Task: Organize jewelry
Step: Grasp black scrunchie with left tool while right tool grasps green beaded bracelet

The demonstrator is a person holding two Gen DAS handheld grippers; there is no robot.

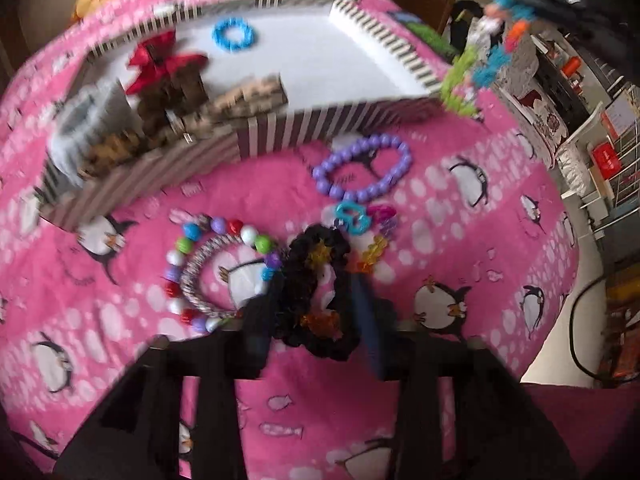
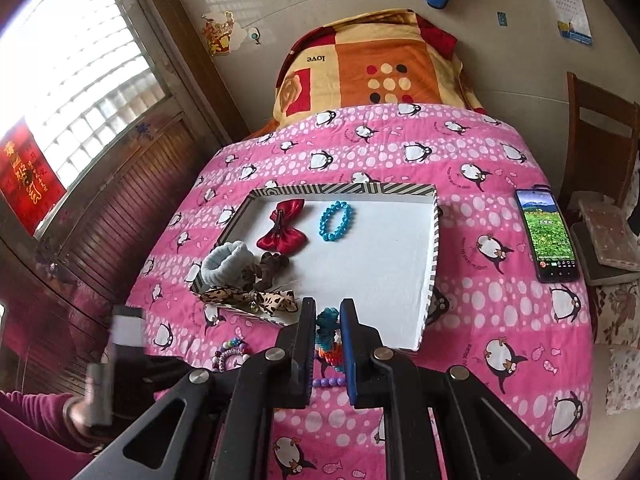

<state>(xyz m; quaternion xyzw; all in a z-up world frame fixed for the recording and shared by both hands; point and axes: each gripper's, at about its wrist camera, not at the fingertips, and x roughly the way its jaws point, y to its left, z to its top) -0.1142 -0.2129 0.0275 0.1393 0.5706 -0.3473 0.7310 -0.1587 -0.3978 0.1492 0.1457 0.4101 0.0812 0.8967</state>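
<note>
**Both grippers closed on jewelry**

Our left gripper point(image 1: 316, 304) pinches the black bracelet point(image 1: 312, 288) on the bed's pink penguin blanket point(image 1: 460, 240). Our right gripper point(image 2: 328, 336) clamps the blue-orange beaded piece point(image 2: 328, 340) at the near edge of the striped tray point(image 2: 434, 248).

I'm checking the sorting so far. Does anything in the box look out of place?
Yes. The leopard bow hangs over the striped box's near wall instead of lying flat inside like the red bow and blue bracelet.
</note>
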